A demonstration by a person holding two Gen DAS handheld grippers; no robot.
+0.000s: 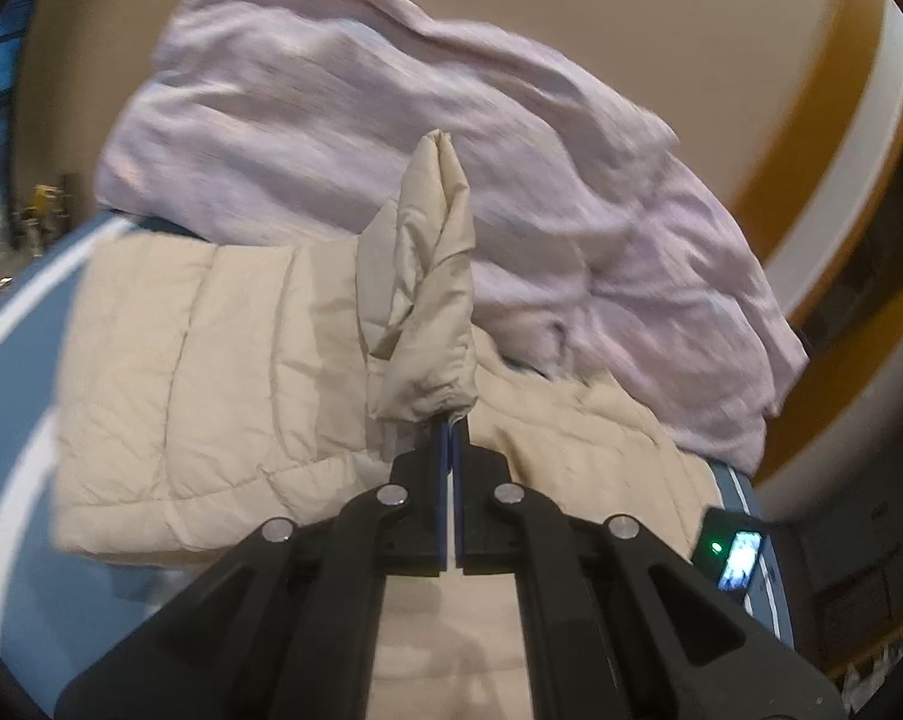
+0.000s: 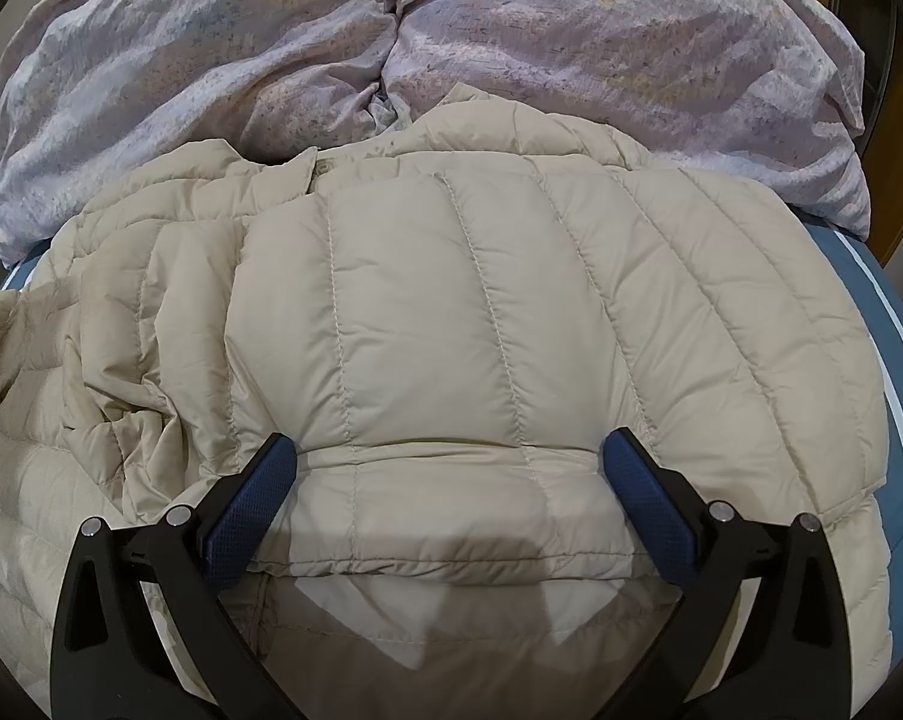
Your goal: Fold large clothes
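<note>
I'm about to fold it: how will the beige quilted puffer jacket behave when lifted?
The beige quilted puffer jacket is likely floppy: the part in the shut left claw bunches limply. Probably light; its puffy panels suggest springback. Smooth shell may slip.

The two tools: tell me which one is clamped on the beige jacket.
The left tool, shut on a bunched jacket fold. The right tool stands wide open, gripping nothing.
</note>
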